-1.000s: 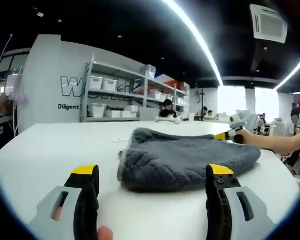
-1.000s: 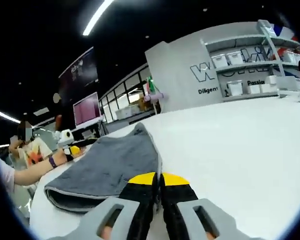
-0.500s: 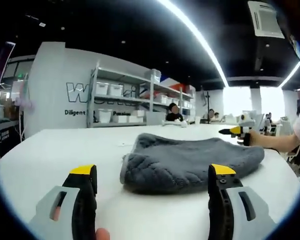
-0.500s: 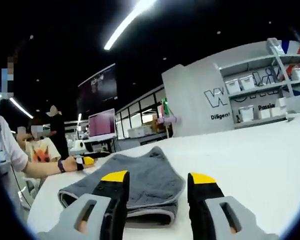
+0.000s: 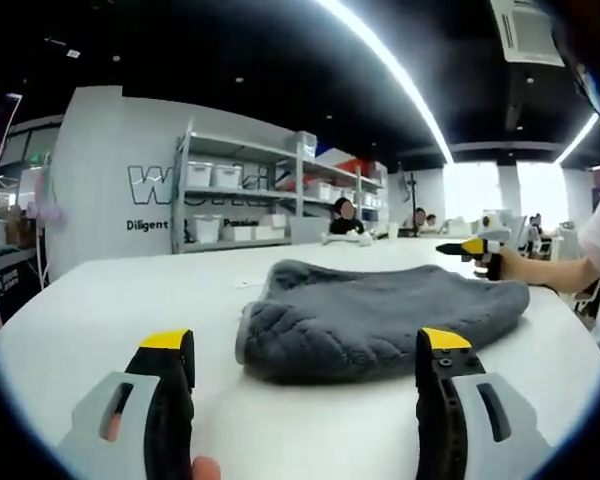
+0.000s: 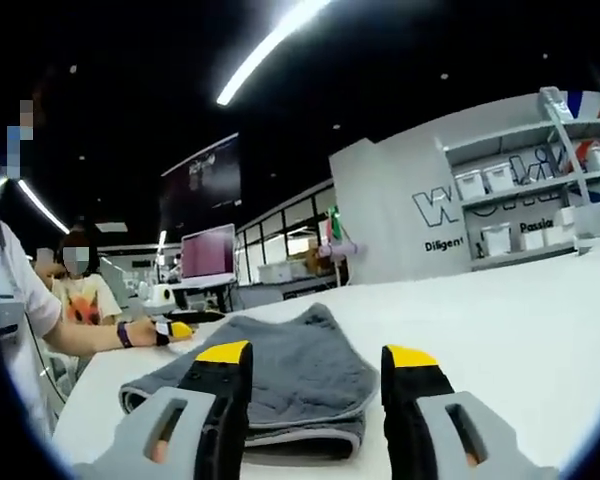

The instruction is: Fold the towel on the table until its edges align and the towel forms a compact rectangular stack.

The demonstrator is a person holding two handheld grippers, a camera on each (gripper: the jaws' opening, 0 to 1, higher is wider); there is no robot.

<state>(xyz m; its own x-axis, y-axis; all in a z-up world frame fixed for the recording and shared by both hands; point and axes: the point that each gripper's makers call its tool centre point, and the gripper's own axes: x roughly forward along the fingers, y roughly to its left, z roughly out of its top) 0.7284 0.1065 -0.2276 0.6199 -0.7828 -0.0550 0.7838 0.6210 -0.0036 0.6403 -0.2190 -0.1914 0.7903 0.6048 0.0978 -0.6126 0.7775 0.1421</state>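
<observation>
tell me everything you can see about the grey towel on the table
The grey towel is thick and plush, with a quilted, wavy texture. It lies folded in layers on the white table, a rounded fold facing the left gripper and stacked, lighter-trimmed edges facing the right gripper. Both grippers are open and clear of it.

The wall lettering (image 5: 152, 186) is broken off behind the shelving (image 5: 242, 198), the towel (image 6: 280, 385) has its near fold partly covered by the right gripper (image 6: 315, 385), and the shelf bins (image 5: 208, 174) are too small to tell their contents
</observation>
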